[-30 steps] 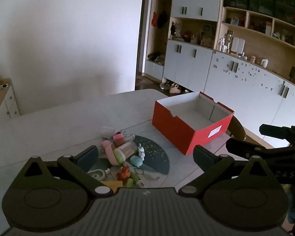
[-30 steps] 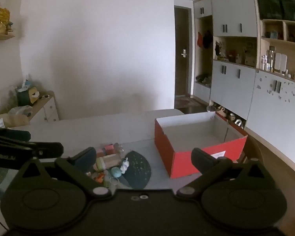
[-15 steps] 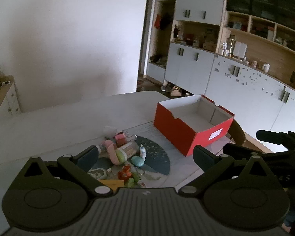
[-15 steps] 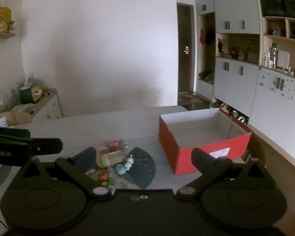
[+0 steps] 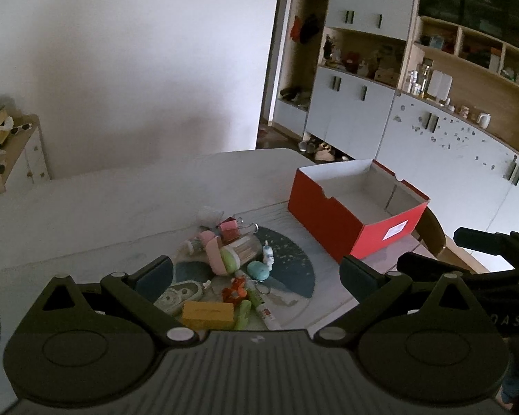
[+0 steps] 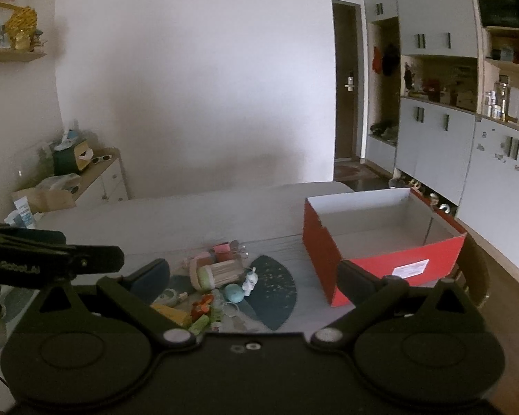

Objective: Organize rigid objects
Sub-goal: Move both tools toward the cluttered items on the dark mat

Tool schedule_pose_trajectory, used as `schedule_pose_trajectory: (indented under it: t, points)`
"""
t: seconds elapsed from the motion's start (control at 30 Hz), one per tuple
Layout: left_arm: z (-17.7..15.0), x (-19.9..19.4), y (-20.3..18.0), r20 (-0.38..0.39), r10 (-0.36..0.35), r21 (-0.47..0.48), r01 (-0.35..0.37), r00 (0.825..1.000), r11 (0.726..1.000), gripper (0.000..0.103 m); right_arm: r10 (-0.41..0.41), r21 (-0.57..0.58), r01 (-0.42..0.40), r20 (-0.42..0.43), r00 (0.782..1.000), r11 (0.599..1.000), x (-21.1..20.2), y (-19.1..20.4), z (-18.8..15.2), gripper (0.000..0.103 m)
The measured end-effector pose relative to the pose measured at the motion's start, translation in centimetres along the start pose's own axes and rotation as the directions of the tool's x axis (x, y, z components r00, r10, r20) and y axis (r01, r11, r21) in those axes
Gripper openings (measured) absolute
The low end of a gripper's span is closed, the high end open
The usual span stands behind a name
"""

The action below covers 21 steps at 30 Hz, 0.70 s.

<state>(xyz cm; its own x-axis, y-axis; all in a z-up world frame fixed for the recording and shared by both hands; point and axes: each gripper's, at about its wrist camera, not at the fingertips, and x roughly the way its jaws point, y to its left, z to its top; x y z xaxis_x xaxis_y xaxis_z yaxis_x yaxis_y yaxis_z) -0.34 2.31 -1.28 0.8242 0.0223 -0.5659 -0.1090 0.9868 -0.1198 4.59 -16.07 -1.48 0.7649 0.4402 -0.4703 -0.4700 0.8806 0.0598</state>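
A pile of small rigid items (image 5: 231, 269) lies on a dark round mat (image 5: 294, 273) on the pale table: a jar of sticks, a pink case, a teal egg shape, a yellow block (image 5: 207, 314). The pile also shows in the right wrist view (image 6: 221, 280). An open red box (image 5: 356, 207) with a white inside stands to the right, also in the right wrist view (image 6: 380, 238); nothing shows inside it. My left gripper (image 5: 256, 273) is open and empty above the pile. My right gripper (image 6: 252, 276) is open and empty, held above the near table edge.
The table (image 5: 121, 204) runs back toward a white wall. A low wooden cabinet (image 6: 97, 180) with clutter stands at the left. White cupboards and shelves (image 5: 380, 114) line the right wall. A chair back (image 6: 477, 273) sits by the box.
Both grippers have risen and drawn back slightly; the pile and the box sit a little lower and further right in view. Both jaws stay open.
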Motion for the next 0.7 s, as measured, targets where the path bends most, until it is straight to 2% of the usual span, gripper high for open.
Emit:
schedule_pose_trajectory:
  t: [0.23,0.33,0.43,0.7]
  points:
    - [-0.1,0.6,1.6,-0.017,0.009,-0.056,-0.01,1.0,0.998,0.103,0.085,-0.031,-0.085,-0.016,0.996,0.996,1.2,0.6,0.0,0.103]
    - [-0.2,1.9,2.3,-0.063,0.033,-0.069,-0.038,0.997,0.997,0.103,0.117,-0.05,-0.119,-0.035,0.993,0.992,2.1,0.9,0.0,0.103]
    - [-0.4,3.3,3.6,-0.092,0.012,-0.111,-0.022,0.996,0.994,0.103,0.131,-0.054,-0.134,-0.066,0.989,0.99,3.6,1.1,-0.2,0.102]
    - [-1.2,7.3,6.0,-0.051,0.036,-0.094,-0.041,0.998,0.995,0.103,0.141,-0.089,-0.153,-0.128,0.982,0.984,7.3,0.9,-1.2,0.102]
